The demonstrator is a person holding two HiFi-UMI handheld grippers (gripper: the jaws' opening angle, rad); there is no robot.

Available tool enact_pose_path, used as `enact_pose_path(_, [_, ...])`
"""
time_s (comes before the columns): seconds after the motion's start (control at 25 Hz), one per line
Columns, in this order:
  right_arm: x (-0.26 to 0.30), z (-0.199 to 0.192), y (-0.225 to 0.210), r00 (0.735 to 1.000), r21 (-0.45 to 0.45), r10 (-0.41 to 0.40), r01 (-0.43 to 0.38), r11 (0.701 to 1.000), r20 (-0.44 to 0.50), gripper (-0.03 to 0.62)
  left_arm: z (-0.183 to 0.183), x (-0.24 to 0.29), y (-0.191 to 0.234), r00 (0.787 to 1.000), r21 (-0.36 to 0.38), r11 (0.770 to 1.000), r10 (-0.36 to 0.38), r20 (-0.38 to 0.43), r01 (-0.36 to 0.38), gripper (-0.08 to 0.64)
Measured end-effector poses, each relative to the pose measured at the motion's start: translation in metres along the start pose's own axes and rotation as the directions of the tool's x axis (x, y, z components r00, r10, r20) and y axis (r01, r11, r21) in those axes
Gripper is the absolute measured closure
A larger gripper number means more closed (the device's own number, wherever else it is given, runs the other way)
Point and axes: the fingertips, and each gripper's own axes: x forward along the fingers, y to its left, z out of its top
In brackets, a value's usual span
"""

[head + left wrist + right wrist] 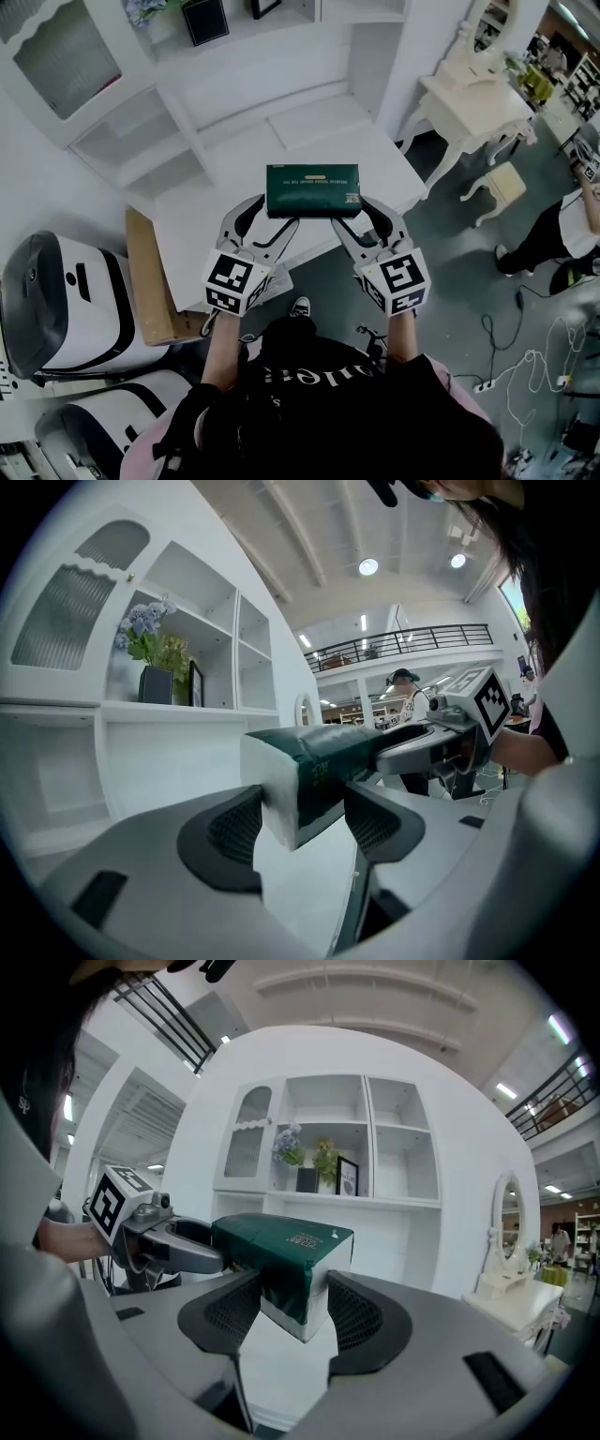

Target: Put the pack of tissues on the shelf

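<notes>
The white shelf unit (281, 103) stands ahead of both grippers. Between them is the green pack of tissues (313, 190), held level. The left gripper (266, 219) is clamped on its left end and the right gripper (362, 217) on its right end.

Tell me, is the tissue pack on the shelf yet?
No. The tissue pack is held up, left gripper and right gripper clamping its ends.
</notes>
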Motion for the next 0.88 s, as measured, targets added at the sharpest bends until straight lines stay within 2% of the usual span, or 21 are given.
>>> enact_pose_path(0.24, [0.031, 0.013, -0.020, 1.000, -0.024, -0.014, 0.014, 1.000, 0.019, 0.341, 0.009, 0.024, 0.031, 0.999, 0.022, 1.000, -0.011, 0.036, 0.010, 0.288])
enact_pose_path(0.4, [0.067, 0.031, -0.041, 0.999, -0.032, -0.024, 0.025, 0.999, 0.036, 0.342, 0.022, 0.049, 0.067, 0.998, 0.050, 0.999, -0.022, 0.059, 0.020, 0.288])
enact_pose_path(0.88, [0.131, 0.085, -0.076, 0.995, -0.102, -0.032, 0.042, 0.994, 0.096, 0.342, 0.062, 0.086, 0.140, 0.990, 0.090, 0.996, -0.008, 0.141, -0.005, 0.288])
